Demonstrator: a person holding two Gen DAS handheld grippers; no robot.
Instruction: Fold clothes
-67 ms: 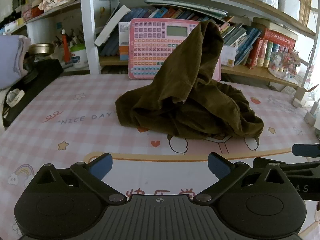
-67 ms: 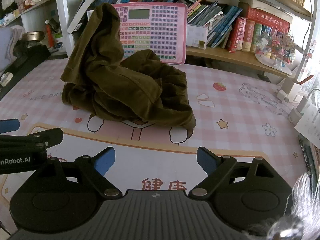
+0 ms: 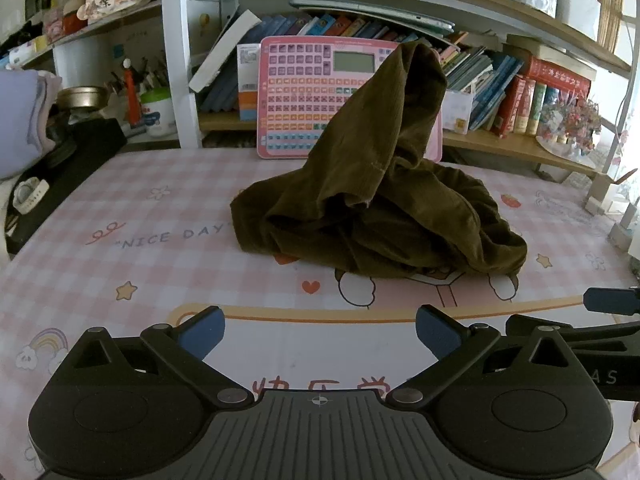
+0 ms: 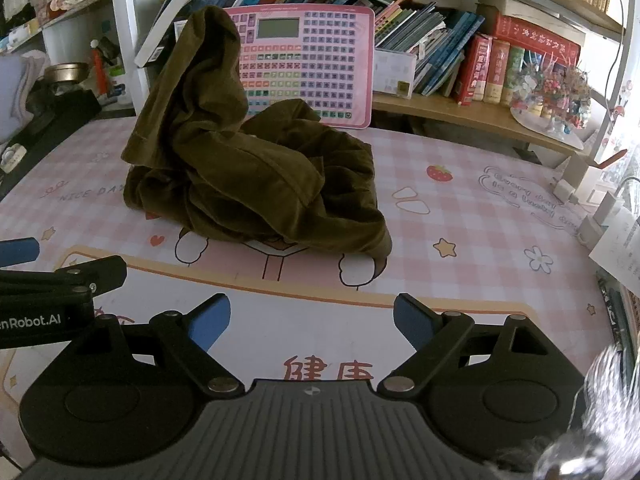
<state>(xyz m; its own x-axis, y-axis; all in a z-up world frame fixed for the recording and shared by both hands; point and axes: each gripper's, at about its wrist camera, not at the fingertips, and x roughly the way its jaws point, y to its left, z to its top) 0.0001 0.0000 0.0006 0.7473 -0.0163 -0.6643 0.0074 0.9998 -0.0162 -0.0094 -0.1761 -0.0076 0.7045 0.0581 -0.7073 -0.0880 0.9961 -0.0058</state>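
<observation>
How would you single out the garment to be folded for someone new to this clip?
On the pink checked table mat, before the bookshelf, lies an olive-brown garment. It is a crumpled heap with one peak leaning against the pink keyboard toy, the only cloth on the mat.

Pink keyboard toy [image 3: 316, 96] — shelved books [image 4: 440, 40]

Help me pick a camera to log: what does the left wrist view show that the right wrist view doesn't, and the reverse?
Only the left wrist view shows the rainbow print on the mat. Only the right wrist view shows the strawberry print and the white plugs at the table's right edge. Both show the crumpled olive garment untouched on the pink checked mat, the pink keyboard toy behind it, and the left gripper and right gripper, jaws open and empty.
</observation>
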